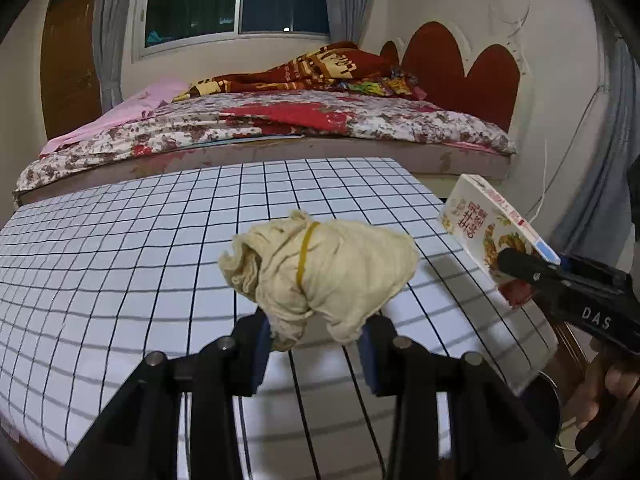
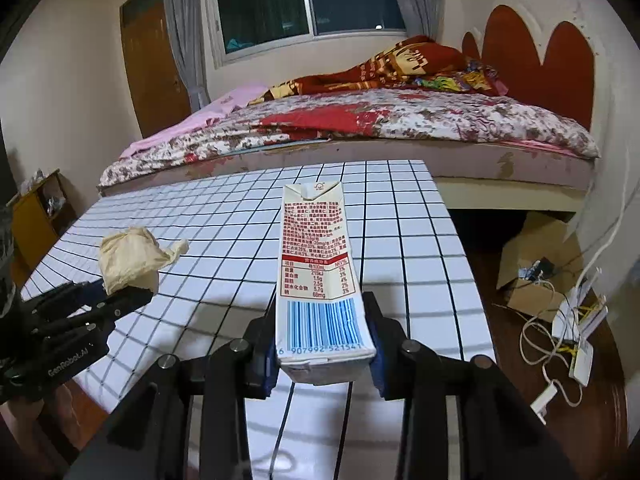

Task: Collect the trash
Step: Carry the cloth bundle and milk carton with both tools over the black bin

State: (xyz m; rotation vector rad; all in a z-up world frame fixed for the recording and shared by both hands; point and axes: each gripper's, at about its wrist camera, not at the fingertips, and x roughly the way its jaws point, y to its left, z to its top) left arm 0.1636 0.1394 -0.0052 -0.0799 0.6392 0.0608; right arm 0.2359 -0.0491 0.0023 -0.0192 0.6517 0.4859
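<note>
My left gripper (image 1: 316, 336) is shut on a crumpled cream cloth wad (image 1: 320, 268) bound with a yellow rubber band, held above the checked table (image 1: 120, 248). My right gripper (image 2: 324, 348) is shut on a white milk carton (image 2: 320, 276) with red print and a blue barcode, held above the same table (image 2: 420, 248). In the left wrist view the carton (image 1: 488, 232) and right gripper (image 1: 516, 268) show at the right, past the table's right edge. In the right wrist view the cloth wad (image 2: 128, 260) and left gripper (image 2: 116, 300) show at the left.
A bed (image 1: 280, 120) with floral bedding stands behind the table. On the floor to the right lie a cardboard box (image 2: 532, 264), white cables and a power strip (image 2: 580, 332). A small wooden shelf (image 2: 36, 216) stands at the left.
</note>
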